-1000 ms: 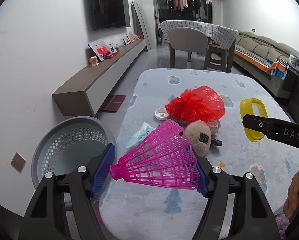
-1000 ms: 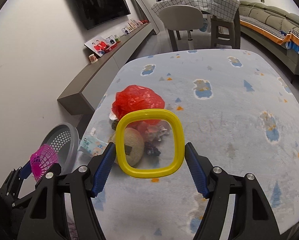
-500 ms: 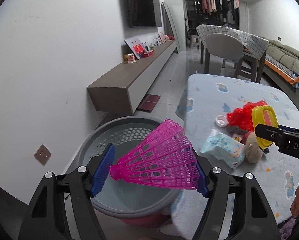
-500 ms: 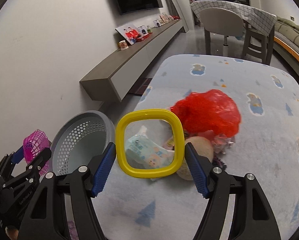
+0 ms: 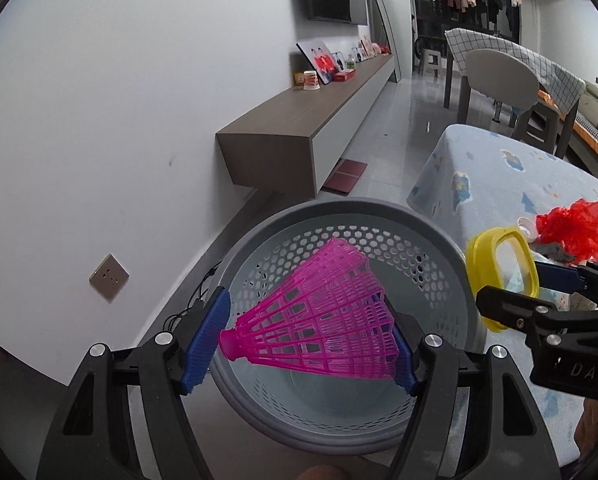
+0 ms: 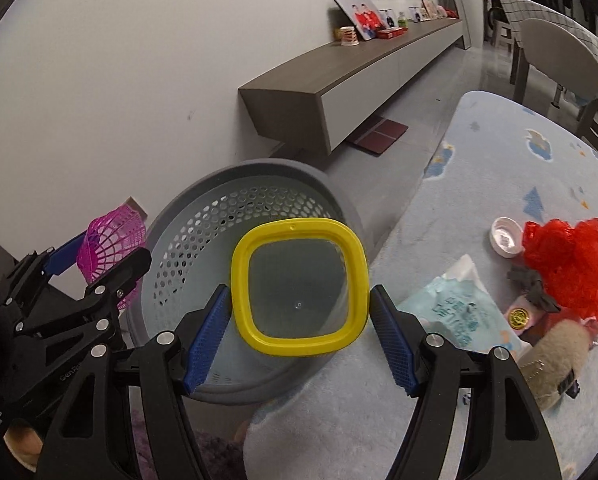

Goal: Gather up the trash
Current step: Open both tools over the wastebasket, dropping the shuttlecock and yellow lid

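Grey basket [image 5: 439, 240] mouth open and unblocked beneath both loads, white wall [image 5: 119, 120] close on its left, bench [image 6: 499, 184] edge touching its right rim, floating cabinet [image 5: 299, 136] beyond, litter pile [image 6: 571, 272] crowding bench's right.

A low table [image 6: 499, 168] under a pale blue cartoon-print cloth fills the right of the right wrist view. At about 3 o'clock a red bag [image 6: 571, 272] sits bunched, a white cap [image 6: 506, 237] just beside it at 2 o'clock. A wipes pack [image 6: 459, 312] lies near 4 o'clock, a beige plush [image 6: 555, 360] next to it toward 5 o'clock. On the tiled floor [image 5: 415, 120], a grey basket [image 5: 351, 208] stands against the table's edge, near 6 o'clock in the left wrist view.
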Demonstrator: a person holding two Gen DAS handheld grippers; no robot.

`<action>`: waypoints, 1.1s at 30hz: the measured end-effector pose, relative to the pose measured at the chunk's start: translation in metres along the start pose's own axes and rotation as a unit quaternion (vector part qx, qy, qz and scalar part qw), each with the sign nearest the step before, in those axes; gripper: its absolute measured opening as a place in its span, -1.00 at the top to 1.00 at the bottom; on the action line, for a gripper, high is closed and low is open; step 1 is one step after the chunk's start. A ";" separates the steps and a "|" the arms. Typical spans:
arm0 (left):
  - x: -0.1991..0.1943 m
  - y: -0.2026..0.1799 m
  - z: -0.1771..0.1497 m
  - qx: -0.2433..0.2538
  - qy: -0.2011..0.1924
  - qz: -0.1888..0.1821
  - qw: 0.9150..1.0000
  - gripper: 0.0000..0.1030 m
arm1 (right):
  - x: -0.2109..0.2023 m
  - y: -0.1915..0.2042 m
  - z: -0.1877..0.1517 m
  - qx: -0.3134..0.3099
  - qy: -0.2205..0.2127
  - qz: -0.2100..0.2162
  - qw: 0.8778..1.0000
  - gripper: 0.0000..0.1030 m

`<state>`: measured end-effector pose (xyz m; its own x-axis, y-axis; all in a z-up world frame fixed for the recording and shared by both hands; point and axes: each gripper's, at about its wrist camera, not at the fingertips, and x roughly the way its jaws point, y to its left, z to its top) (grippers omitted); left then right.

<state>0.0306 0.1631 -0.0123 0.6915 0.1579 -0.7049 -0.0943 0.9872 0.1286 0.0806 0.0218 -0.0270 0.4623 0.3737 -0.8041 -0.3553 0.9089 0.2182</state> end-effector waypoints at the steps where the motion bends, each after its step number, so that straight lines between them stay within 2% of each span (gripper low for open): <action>1: 0.003 0.002 -0.001 -0.001 0.003 0.002 1.000 -0.34 | 0.007 0.004 0.000 -0.006 0.007 0.000 1.000 -0.32; 6: 0.017 0.016 -0.005 -0.014 0.025 0.002 1.000 -0.36 | 0.027 0.006 0.001 -0.010 0.031 0.006 0.999 -0.32; 11: 0.024 0.022 -0.006 -0.023 0.035 0.006 0.999 -0.36 | 0.033 0.007 0.004 -0.008 0.031 0.012 0.999 -0.33; 15: 0.026 0.024 -0.006 -0.028 0.038 0.009 0.999 -0.60 | 0.039 0.005 0.008 -0.002 0.034 0.019 0.999 -0.34; 33: 0.026 0.027 -0.006 -0.037 0.037 0.018 0.998 -0.61 | 0.033 0.002 0.004 0.004 0.023 0.009 1.000 -0.35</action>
<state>0.0414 0.1940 -0.0314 0.6329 0.1911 -0.7503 -0.1721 0.9795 0.1043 0.0990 0.0368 -0.0510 0.4177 0.3820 -0.8244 -0.3576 0.9032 0.2373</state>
